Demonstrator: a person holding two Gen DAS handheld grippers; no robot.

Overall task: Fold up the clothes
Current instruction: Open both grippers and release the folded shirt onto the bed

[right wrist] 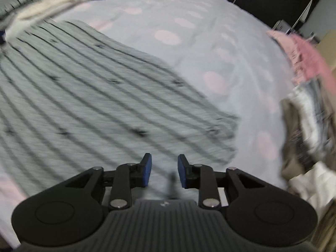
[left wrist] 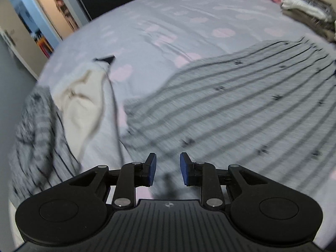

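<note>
While both hang over the bed (left wrist: 168, 21); left gripper (left wrist: 168, 169) parted, empty | right gripper (right wrist: 164, 170) parted, empty | grey dark-striped knit garment (right wrist: 94, 88) spread flat

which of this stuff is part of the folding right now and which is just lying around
In the job: striped grey garment spread on the bed; left gripper and right gripper, both open above it.

Lying about: cream garment, pink clothes, clothes pile, dotted bedsheet.
</note>
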